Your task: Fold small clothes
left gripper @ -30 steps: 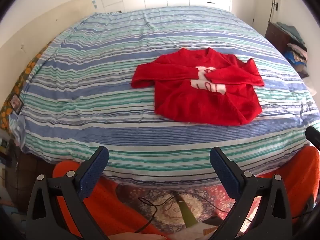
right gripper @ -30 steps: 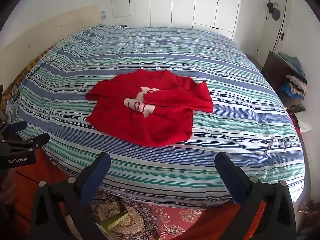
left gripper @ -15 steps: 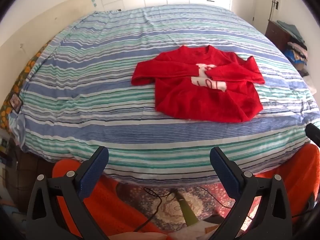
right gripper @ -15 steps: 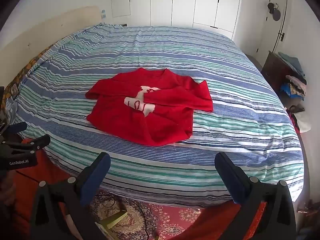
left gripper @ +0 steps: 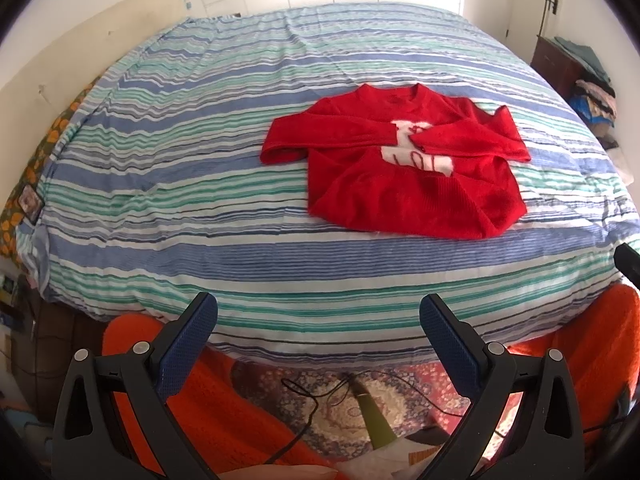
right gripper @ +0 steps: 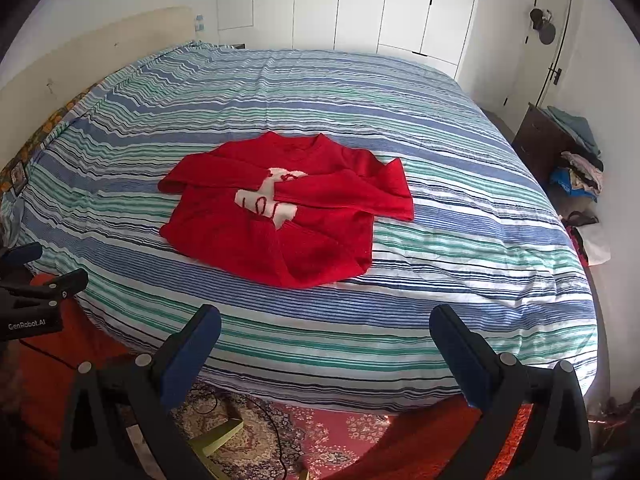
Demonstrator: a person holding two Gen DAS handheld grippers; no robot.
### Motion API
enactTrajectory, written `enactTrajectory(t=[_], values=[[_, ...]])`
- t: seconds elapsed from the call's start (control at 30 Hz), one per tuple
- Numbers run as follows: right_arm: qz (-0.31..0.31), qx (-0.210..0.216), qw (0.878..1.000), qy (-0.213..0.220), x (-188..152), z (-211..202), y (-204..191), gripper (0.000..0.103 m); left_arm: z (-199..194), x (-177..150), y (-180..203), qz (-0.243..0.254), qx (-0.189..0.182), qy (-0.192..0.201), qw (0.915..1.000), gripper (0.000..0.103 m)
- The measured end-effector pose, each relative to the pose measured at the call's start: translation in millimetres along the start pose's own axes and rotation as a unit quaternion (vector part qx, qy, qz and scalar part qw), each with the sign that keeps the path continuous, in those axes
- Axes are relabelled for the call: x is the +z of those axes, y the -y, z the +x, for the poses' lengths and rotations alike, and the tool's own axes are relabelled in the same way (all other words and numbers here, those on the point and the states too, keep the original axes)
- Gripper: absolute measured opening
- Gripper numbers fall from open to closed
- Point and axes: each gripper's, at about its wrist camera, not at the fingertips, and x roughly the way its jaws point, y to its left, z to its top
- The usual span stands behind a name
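A small red sweater (left gripper: 404, 168) with a white chest patch lies flat on the striped bed (left gripper: 200, 184), both sleeves folded across its front. In the right wrist view the same sweater (right gripper: 288, 208) sits mid-bed. My left gripper (left gripper: 318, 320) hangs open off the bed's near edge, well short of the sweater and to its left. Over the near edge too, my right gripper (right gripper: 324, 332) stands open with nothing between its fingers. The left gripper's body (right gripper: 36, 296) shows at the right wrist view's left border.
A patterned rug (right gripper: 320, 432) with a black cable and a yellow-green object lies on the floor below the grippers. Orange fabric (left gripper: 224, 420) fills the foreground. A dark dresser (right gripper: 548, 148) piled with clothes stands at the right. White wardrobe doors (right gripper: 360, 4) are behind the bed.
Both views have shifted only slightly; the sweater sits marginally lower and nearer in frame. Both grippers stay open and the sweater has not moved on the bed.
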Motion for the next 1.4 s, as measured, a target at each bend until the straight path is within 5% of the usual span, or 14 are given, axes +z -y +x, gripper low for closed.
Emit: enactTrajectory(t=[1.4], values=[[-0.007,-0.056,0.998,-0.003,0.0,1.0,3.4,0.103,7.9,-5.6,-1.4,-0.001,0.003,-0.014,0.9999,0.101]])
